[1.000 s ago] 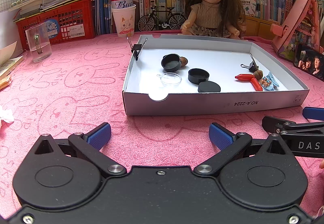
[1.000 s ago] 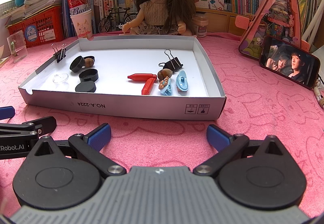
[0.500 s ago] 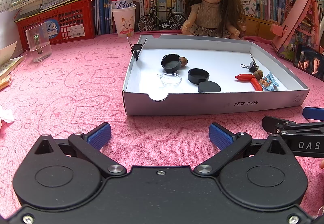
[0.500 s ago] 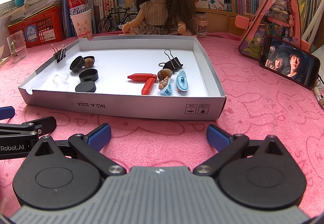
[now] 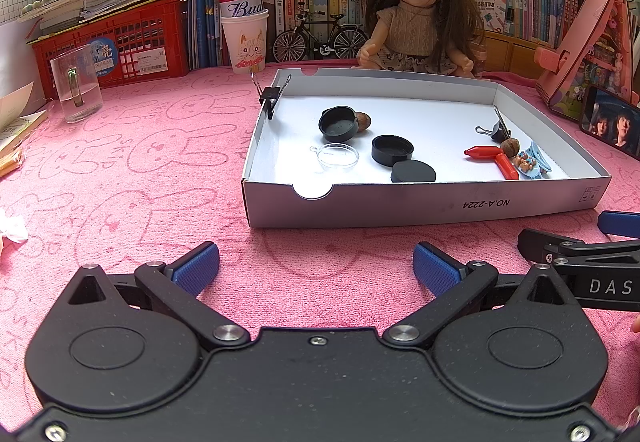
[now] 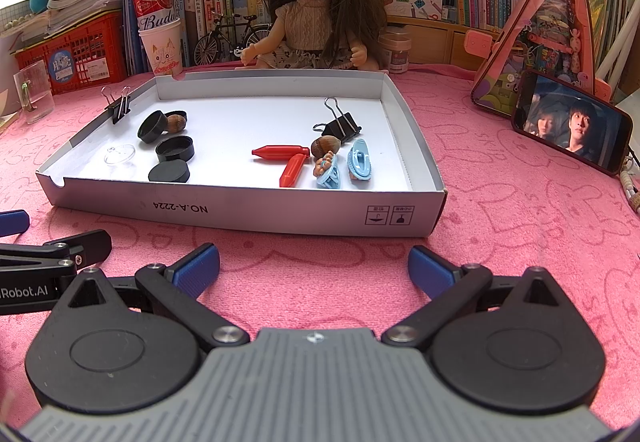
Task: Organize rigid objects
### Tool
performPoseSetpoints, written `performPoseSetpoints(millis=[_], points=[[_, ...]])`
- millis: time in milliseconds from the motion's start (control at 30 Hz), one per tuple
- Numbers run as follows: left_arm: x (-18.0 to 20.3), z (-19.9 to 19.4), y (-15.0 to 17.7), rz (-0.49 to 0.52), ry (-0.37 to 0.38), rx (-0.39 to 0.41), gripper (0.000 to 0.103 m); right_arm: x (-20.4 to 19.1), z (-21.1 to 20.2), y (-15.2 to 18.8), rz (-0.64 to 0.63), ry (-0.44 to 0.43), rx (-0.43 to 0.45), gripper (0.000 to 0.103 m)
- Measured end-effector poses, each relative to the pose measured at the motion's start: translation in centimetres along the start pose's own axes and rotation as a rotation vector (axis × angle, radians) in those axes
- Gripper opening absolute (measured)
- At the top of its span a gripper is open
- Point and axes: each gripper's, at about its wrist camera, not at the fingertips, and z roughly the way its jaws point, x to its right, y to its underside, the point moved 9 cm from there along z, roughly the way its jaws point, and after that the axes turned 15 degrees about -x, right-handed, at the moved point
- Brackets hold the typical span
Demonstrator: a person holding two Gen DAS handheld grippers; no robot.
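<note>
A shallow white box (image 5: 440, 204) (image 6: 256, 208) lies on the pink cloth. Inside on the left are black caps (image 5: 392, 148) (image 6: 175, 148), a clear lid (image 5: 336, 158) and a brown nut (image 5: 363, 121). On the right are red pegs (image 6: 280, 153), a second nut (image 6: 325, 145), blue hair clips (image 6: 360, 160) and a black binder clip (image 6: 340, 126). Another binder clip (image 5: 270, 98) grips the left wall. My left gripper (image 5: 316, 268) is open and empty in front of the box. My right gripper (image 6: 314, 266) is open and empty, beside it.
A doll (image 5: 416, 26) sits behind the box, with a toy bicycle (image 5: 320, 38), a paper cup holding a can (image 5: 244, 42), a red crate (image 5: 120, 42) and books. A glass mug (image 5: 76, 88) stands at left. A phone (image 6: 572, 126) leans at right.
</note>
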Motion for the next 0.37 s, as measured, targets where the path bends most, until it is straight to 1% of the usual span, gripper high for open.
performPoseSetpoints(millis=[367], points=[[0.0, 0.01, -0.01, 0.0, 0.0, 0.0, 0.103, 0.01, 0.01, 0.01, 0.0, 0.0, 0.0, 0.103]])
